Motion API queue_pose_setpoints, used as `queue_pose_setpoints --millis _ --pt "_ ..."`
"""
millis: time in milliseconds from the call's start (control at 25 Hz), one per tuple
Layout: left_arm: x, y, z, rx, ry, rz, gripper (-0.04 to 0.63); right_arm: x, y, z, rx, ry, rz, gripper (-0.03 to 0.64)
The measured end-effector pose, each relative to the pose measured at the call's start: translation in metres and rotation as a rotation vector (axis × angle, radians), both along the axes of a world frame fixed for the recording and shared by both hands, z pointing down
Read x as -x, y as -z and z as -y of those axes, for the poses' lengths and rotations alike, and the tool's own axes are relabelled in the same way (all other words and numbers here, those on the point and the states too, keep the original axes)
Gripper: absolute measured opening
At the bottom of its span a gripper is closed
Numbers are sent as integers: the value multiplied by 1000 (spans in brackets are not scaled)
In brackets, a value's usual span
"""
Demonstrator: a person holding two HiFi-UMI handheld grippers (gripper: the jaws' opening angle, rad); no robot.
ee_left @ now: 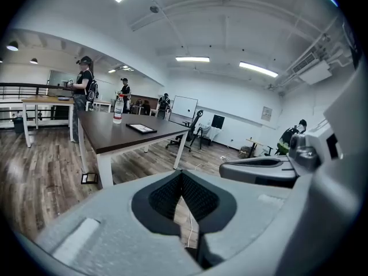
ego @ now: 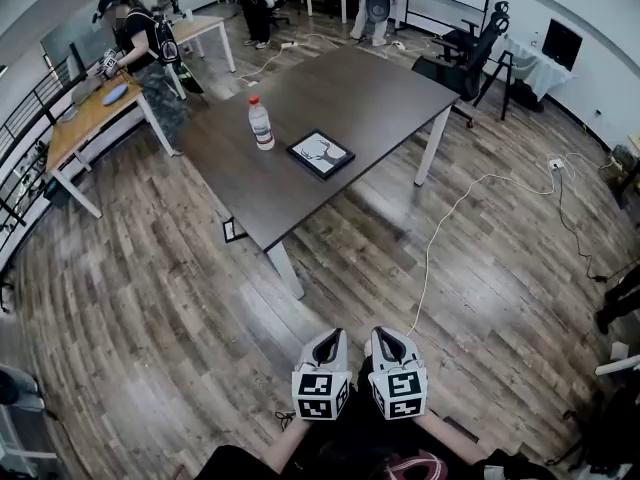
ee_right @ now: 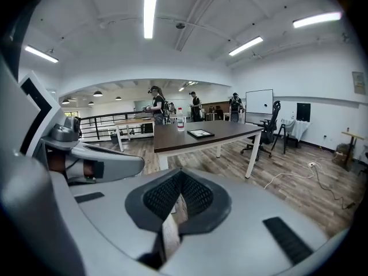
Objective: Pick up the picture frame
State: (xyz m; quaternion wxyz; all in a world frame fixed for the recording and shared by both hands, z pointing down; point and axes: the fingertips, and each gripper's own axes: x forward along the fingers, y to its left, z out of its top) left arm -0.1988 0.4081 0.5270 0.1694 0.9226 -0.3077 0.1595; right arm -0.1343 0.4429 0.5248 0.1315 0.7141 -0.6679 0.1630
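Fingers (ee_left: 167,197) closed, empty; picture frame (ego: 321,154) flat, squared with table (ego: 380,88) edges.

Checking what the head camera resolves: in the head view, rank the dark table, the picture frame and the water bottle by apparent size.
1. dark table, the largest.
2. picture frame, lying flat on it.
3. water bottle, upright beside the frame and narrower; similar distance, so the ranking holds.
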Motion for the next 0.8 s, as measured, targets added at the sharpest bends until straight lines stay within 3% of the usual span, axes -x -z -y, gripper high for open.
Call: queue_pose_setpoints --millis 280,440,640,800 --pt "-8 -4 30 -18 37 23 9 -19 -5 29 -12 -7 13 6" --pt "-14 -3 56 -8 70 26 9 -29 -5 60 -23 24 39 6" --pt "-34 -6 83 -27 88 83 9 -49 -11 102 -25 65 87 6" --pt "-54 -7 115 -2 127 77 9 -72 -11 142 -12 110 85 6"
